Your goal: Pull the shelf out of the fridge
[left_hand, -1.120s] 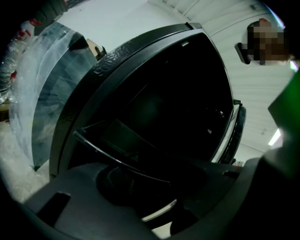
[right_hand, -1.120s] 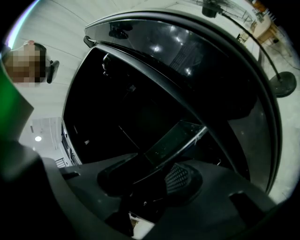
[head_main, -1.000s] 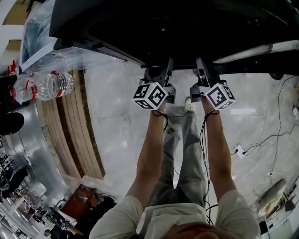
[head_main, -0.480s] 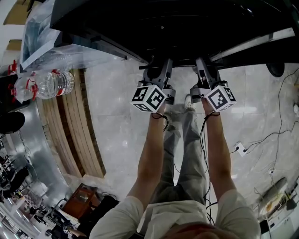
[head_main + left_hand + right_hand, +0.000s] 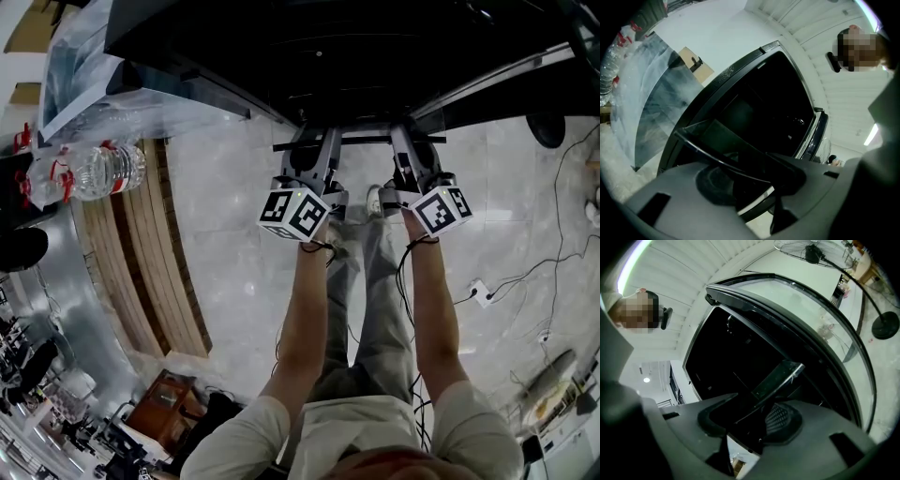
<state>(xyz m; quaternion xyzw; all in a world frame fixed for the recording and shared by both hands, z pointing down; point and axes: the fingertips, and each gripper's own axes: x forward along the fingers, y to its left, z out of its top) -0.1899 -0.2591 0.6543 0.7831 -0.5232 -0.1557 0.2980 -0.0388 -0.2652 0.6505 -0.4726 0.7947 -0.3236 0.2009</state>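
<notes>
Both arms stretch straight ahead, side by side. The left claw (image 5: 312,141) and the right claw (image 5: 405,141) each clamp the front edge of the shelf (image 5: 361,142), which juts from the dark fridge (image 5: 375,56).

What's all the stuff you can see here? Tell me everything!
Open black fridge: one, black, top of the head view.
Dark glass fridge shelf: one, dark, front edge between both grippers' jaws.
Clear plastic water bottles: at least two, red labels, far left.
Wooden slats: one stack, light brown, floor left.
Standing fan: one, black, right of the fridge.
Power strip: one, white, floor right.
Left gripper: one, grey, shut on the shelf.
Right gripper: one, grey, shut on the shelf.
Person's forearms: two, bare, below the grippers.
</notes>
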